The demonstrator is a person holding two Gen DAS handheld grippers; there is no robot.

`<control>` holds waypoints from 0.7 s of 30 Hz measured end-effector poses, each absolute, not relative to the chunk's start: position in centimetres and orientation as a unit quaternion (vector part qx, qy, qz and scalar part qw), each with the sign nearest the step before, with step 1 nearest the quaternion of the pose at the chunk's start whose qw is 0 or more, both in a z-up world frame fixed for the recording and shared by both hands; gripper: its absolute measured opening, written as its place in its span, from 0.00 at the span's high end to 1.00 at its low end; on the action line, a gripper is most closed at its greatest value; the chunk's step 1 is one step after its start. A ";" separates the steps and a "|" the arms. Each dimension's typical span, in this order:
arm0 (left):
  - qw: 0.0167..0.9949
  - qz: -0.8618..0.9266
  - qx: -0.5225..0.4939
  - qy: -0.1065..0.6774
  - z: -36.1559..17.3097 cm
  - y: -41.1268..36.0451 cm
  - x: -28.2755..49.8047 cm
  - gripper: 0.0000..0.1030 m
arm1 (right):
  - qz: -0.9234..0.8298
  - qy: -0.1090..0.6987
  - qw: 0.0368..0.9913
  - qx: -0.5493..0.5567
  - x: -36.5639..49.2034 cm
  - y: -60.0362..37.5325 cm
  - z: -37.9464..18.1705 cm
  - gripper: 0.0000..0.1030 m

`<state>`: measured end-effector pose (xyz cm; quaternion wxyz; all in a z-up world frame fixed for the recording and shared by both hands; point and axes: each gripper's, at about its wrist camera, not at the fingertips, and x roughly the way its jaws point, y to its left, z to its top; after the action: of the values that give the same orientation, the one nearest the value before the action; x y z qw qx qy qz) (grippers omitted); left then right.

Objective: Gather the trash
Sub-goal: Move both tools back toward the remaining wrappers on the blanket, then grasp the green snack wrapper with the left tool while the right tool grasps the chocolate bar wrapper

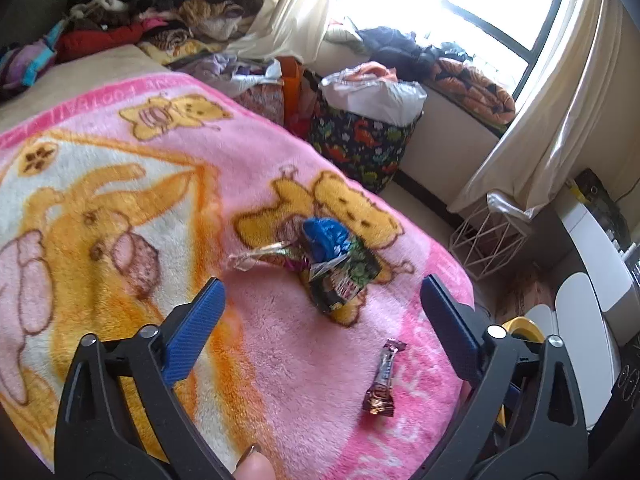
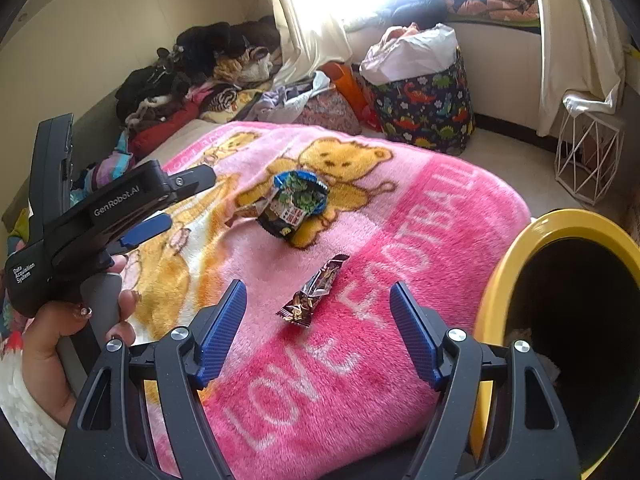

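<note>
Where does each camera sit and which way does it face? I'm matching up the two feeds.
Left wrist: on the left gripper, angled down at the pink cartoon-bear blanket and crumpled wrapper pile; open blue-padded fingers and a fingertip show.
Right wrist: on the right gripper, facing the brown foil snack wrapper beside the yellow-rimmed bin; its open fingers and the hand holding the left gripper show.
Shared: blanket, both wrappers, bin, dinosaur-print bag.
</note>
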<state>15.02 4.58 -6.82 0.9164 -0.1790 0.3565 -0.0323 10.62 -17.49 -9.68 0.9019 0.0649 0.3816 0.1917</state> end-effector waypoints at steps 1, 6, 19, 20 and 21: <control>0.915 -0.036 -0.179 0.360 -7.2 4.5 15.3 0.17 | 0.191 0.386 0.900 0.065 11.0 -17.2 -10.0 0.31; 0.900 -0.058 -0.190 0.387 -9.3 4.4 17.4 0.27 | 0.194 0.400 0.894 0.061 12.4 -16.4 -11.4 0.31; 0.876 -0.084 -0.213 0.425 -12.8 4.6 20.6 0.49 | 0.212 0.449 0.865 0.074 15.6 -14.6 -15.2 0.45; 0.875 -0.084 -0.215 0.426 -12.9 4.6 20.8 0.49 | 0.215 0.456 0.860 0.078 15.8 -14.5 -15.6 0.50; 0.874 -0.085 -0.217 0.426 -13.0 4.6 20.9 0.50 | 0.217 0.461 0.856 0.081 16.0 -14.4 -15.8 0.53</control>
<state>20.89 4.56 -13.00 0.8740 -0.2168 0.4264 -0.0849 15.95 -14.43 -15.82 0.8563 0.0811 0.4615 0.2173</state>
